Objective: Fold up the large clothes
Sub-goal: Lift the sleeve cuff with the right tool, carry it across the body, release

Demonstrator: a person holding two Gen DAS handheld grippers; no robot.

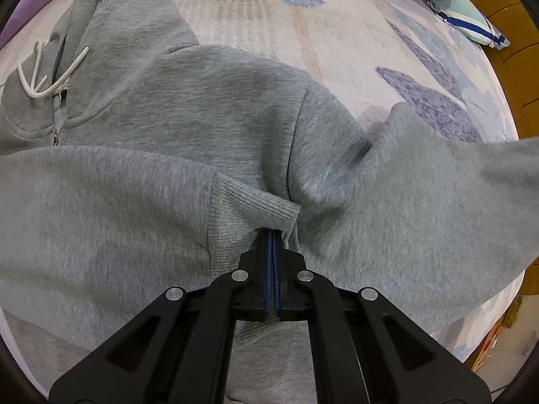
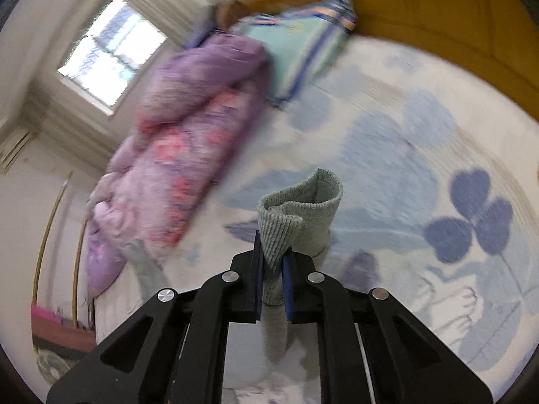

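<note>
A large grey zip hoodie with white drawstrings lies spread on the bed. My left gripper is shut on a ribbed edge of the hoodie, with grey cloth bunched around its tips. A sleeve stretches off to the right. My right gripper is shut on the ribbed grey cuff of that sleeve and holds it raised above the bed. The right wrist view is blurred.
The bed sheet is pale with blue leaf prints. A purple and pink quilt is heaped along the bed's far side beside a striped teal pillow. A wooden headboard and a window are beyond.
</note>
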